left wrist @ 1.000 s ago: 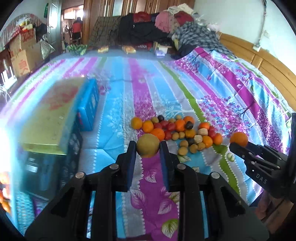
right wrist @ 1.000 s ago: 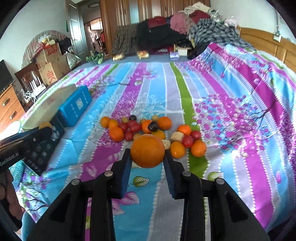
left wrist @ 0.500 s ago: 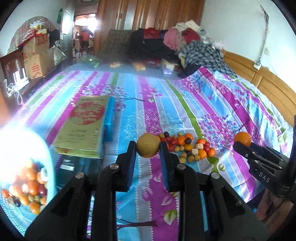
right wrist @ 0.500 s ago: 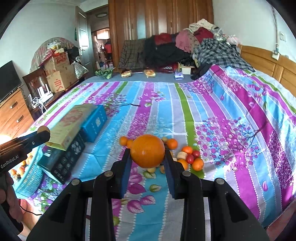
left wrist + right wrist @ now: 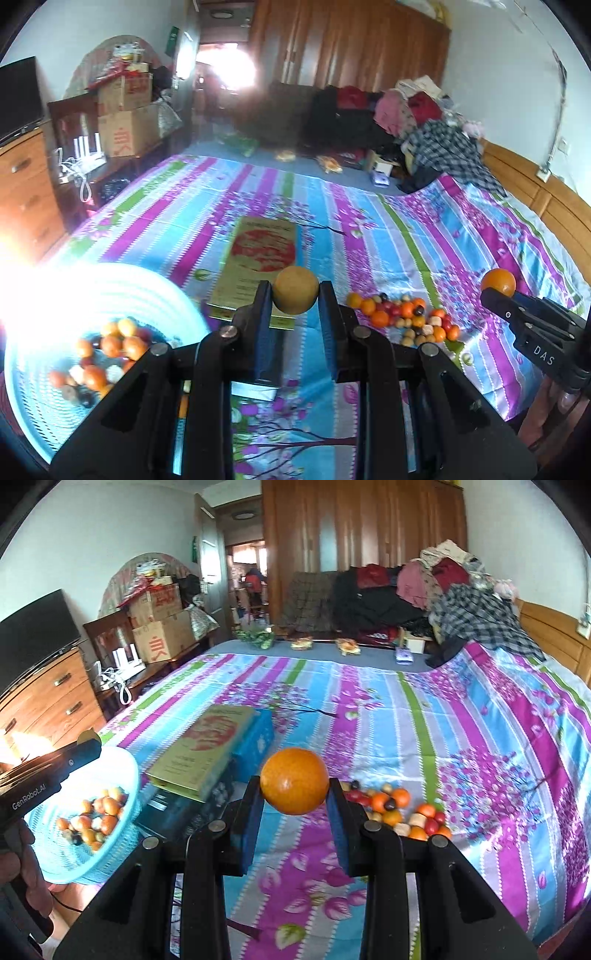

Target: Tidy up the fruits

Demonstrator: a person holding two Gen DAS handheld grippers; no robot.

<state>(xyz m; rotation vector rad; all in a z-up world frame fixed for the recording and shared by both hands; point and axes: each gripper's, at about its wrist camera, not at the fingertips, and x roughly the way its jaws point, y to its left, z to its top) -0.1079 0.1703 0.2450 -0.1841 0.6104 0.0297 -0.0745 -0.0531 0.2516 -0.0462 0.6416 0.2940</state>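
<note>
My left gripper is shut on a yellow-brown round fruit, held in the air over the bed. My right gripper is shut on an orange, also lifted; it shows at the right of the left wrist view. A pile of small fruits lies on the striped bedspread, also in the right wrist view. A light blue basket with several fruits in it sits at the bed's left edge, also in the left wrist view, glared.
A flat yellow-green box lies on a blue box and a dark box between basket and pile. Clothes are heaped at the far end. A dresser stands left of the bed.
Both grippers have pulled back and risen with their fruits, away from the pile. The views have swung left, so the blue basket has come into sight.
</note>
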